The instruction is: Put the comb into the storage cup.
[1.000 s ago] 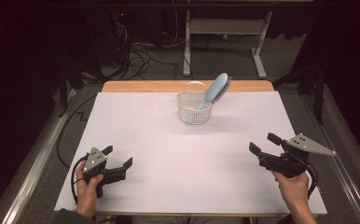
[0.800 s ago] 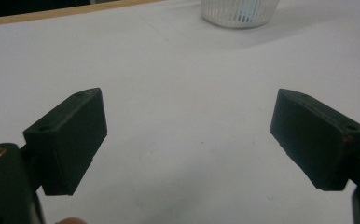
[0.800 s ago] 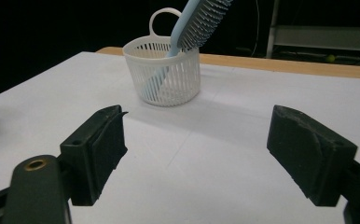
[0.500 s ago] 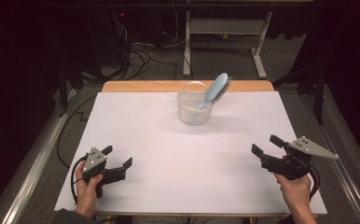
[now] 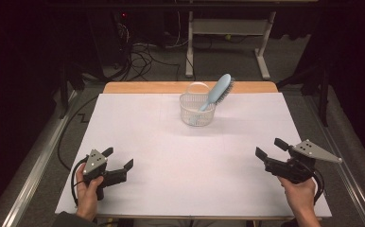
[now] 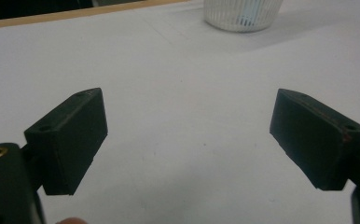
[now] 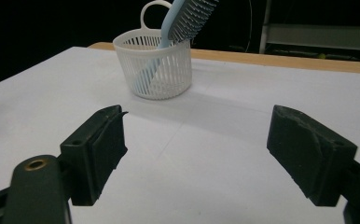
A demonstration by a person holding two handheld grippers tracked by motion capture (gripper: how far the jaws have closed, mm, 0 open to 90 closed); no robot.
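My right hand-held gripper (image 7: 194,154) has its two black jaws spread wide, one at 8 o'clock and one at 4 o'clock, with nothing between them but the white tabletop (image 7: 225,154). At 11 o'clock, well apart from the jaws, stands a white slatted plastic basket with a loop handle (image 7: 162,70). A light blue plastic hairbrush (image 7: 178,21) leans in it, handle down, bristled head tilting toward 1 o'clock.

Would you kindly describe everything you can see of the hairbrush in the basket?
The hairbrush is light blue, plastic-looking, with dark grey bristles on its oval head. It stands handle-down in the white slatted basket, leaning against the rim, its head sticking out above and tilted toward the table's far right. Only the basket touches it; both grippers are far off.
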